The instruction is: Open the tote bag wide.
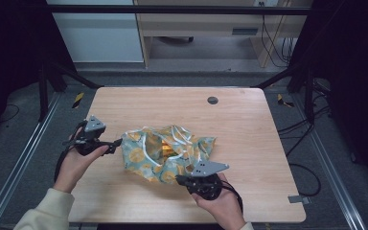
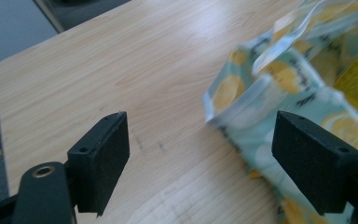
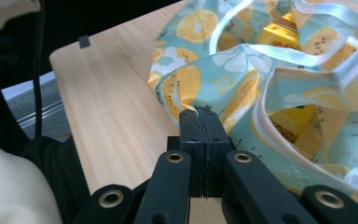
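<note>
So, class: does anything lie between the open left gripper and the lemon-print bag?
Nothing visible does. The left gripper stands open beside the bag, with bare table between them.

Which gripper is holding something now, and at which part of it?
The right gripper pinches a fold of the lemon-print bag at its near edge. The left gripper is open, holding nothing.

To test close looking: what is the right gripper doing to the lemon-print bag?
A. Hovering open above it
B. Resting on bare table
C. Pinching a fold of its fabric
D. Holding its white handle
C: the right gripper has its jaws shut on a fold of the lemon-print bag.
</note>
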A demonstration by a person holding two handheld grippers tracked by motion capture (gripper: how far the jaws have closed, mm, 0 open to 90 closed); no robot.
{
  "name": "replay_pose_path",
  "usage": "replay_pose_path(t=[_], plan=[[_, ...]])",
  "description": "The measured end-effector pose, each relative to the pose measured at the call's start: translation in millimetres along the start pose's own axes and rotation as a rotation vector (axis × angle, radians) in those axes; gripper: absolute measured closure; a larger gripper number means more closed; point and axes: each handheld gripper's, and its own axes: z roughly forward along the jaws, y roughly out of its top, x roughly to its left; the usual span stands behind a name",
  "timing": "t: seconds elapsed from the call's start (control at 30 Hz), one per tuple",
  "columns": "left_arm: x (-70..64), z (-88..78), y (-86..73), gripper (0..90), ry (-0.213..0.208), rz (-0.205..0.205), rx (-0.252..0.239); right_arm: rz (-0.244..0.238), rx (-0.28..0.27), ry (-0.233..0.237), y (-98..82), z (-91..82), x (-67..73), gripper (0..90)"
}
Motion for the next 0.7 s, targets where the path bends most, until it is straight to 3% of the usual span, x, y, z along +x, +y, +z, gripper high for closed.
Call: replay_pose_path(t=[0.13,0.3,0.47,0.6,0.7], plan=[[-10.1,10.8,17.8,18.6,-0.042,0.037,0.014,0.015,-0.005,-0.009,-3.4,0.3,-4.3,89.9],[-17.4,23.8,33.6,18.9,-0.05,0.075,0.037,0.027,-0.006,-0.011,-6.9,0.7,-6.9,89.7],[-33.9,38.8,55.9,18.8,-0.08,0.126,0.052,0.046,-0.002,-0.011,-12.0,2.2,-8.6,89.1],[-47.4,50.5,65.2,19.2,-0.088,0.177,0.079,0.05,0.0,-0.008,-13.7,3.7,-8.6,88.7],[-51.8,58.3,67.0,20.1,-0.095,0.19,0.099,0.05,-0.002,-0.006,-13.9,4.3,-8.2,88.6]])
